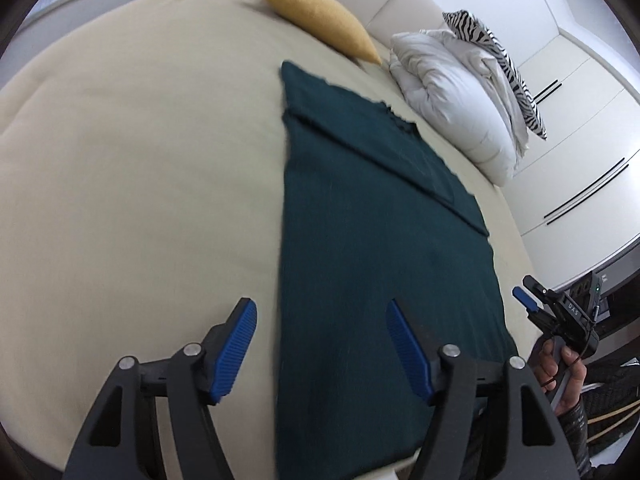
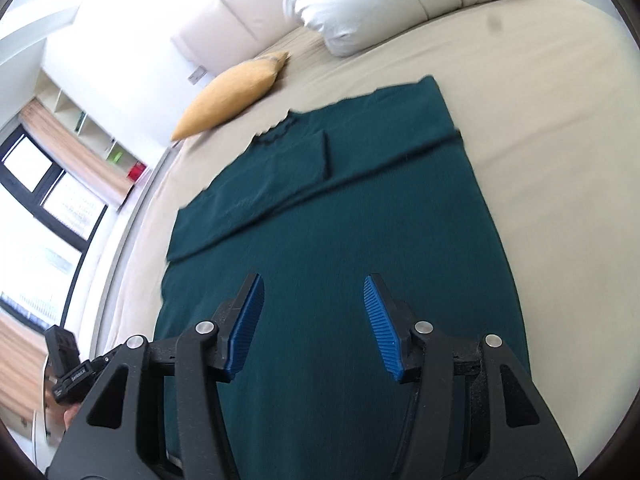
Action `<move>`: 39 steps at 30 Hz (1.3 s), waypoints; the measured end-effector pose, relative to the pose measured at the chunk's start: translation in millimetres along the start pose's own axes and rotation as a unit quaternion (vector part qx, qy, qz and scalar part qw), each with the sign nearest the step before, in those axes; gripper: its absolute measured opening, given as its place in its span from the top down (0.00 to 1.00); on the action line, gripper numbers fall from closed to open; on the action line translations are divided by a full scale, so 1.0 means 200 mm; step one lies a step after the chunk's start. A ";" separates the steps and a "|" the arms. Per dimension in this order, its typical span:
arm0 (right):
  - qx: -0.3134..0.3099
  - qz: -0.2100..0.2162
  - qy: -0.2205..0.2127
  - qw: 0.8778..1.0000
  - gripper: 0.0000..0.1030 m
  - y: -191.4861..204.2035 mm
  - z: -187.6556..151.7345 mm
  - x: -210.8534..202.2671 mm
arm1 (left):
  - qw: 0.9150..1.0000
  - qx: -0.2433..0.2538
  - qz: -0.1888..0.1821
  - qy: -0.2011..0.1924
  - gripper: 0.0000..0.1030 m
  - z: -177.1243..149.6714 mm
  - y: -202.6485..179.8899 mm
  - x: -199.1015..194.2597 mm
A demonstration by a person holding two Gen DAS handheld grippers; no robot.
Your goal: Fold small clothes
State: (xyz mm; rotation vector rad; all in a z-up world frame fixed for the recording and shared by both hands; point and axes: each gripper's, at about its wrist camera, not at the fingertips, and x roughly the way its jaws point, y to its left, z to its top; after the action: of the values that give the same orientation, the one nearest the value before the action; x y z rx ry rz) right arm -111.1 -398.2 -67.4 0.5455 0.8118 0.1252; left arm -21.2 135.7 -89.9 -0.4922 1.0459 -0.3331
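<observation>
A dark green knit garment [image 1: 360,240] lies flat on the beige bed [image 1: 140,180], its sleeves folded across the upper part. It also shows in the right wrist view [image 2: 340,208]. My left gripper [image 1: 320,320] is open and empty, hovering over the garment's near left edge. My right gripper [image 2: 314,300] is open and empty above the garment's lower middle. The right gripper also shows in the left wrist view [image 1: 532,306], at the garment's right side.
A mustard cushion [image 1: 320,16] lies beyond the garment at the headboard. A white duvet [image 1: 452,96] with a zebra pillow [image 1: 500,60] sits at the far right. White wardrobes [image 1: 572,152] stand right of the bed; a window [image 2: 40,208] is on the left.
</observation>
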 end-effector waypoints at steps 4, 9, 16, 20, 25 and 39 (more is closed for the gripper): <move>-0.029 -0.002 0.019 0.999 0.51 0.00 -0.13 -0.10 | 0.999 -0.029 -0.013 0.025 0.33 -0.13 0.06 -0.01; -0.017 -0.006 0.025 1.000 0.51 -0.08 -0.25 -0.20 | 0.998 -0.046 -0.026 0.043 0.36 -0.23 0.07 -0.06; 0.021 -0.019 0.031 0.999 0.51 -0.27 -0.37 -0.38 | 0.995 -0.059 -0.031 0.080 0.75 -0.26 0.06 -0.02; 0.048 -0.034 0.030 0.998 0.51 -0.40 -0.43 -0.52 | 0.994 -0.057 -0.031 0.084 0.87 -0.26 0.05 -0.02; 0.053 -0.054 0.067 0.995 0.51 -0.51 -0.49 -0.58 | 0.995 -0.049 -0.030 0.087 0.91 -0.27 0.05 -0.02; 0.077 -0.063 0.123 0.987 0.66 -0.57 -0.51 -0.49 | 0.995 -0.039 -0.031 0.087 0.93 -0.28 0.04 -0.03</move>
State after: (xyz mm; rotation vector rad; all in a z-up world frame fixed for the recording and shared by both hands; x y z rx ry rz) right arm -263.2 -484.5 -117.5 0.6298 1.1001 0.0136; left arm -73.7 132.7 -112.7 -0.5747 1.2184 -0.3976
